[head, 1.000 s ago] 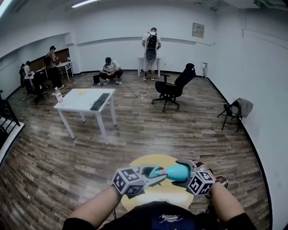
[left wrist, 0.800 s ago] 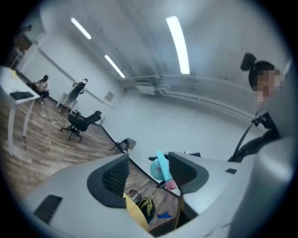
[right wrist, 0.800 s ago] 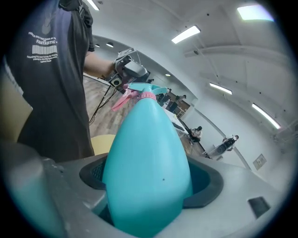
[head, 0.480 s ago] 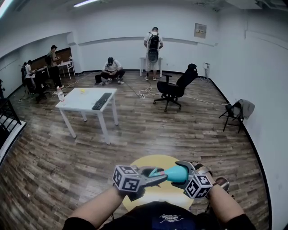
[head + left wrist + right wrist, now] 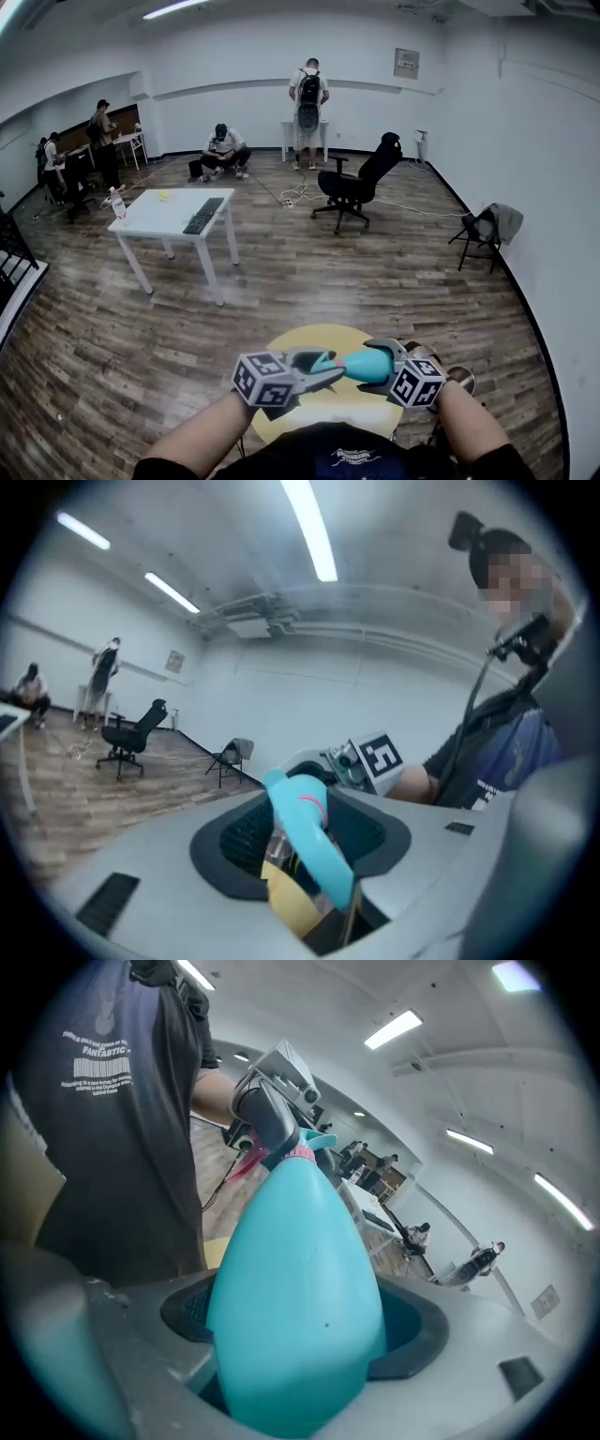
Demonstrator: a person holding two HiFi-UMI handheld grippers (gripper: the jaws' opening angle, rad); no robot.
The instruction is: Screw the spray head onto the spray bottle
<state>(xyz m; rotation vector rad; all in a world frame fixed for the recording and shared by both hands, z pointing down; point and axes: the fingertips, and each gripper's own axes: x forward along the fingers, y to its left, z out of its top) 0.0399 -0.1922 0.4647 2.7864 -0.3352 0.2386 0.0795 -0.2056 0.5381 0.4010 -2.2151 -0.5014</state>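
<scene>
A teal spray bottle point(image 5: 372, 362) lies almost level over the round yellow table point(image 5: 309, 336), and my right gripper point(image 5: 382, 360) is shut on its body point(image 5: 300, 1316). The teal spray head point(image 5: 324, 359) sits at the bottle's neck, above a pink collar point(image 5: 298, 1154). My left gripper point(image 5: 322, 367) comes in from the left. Its jaws have just been closing with the spray head point(image 5: 305, 822) between them, and the dark pads point(image 5: 246, 832) now press on it. The right gripper view shows the left gripper point(image 5: 274, 1121) at the bottle's far end.
On the wooden floor ahead stand a white table point(image 5: 159, 220) with a keyboard, a black office chair point(image 5: 361, 178) and a folding chair point(image 5: 487, 230) with a garment by the right wall. Several people are at the far wall.
Both grippers stay joined at the bottle over the yellow table. Only the view has shifted a little.
</scene>
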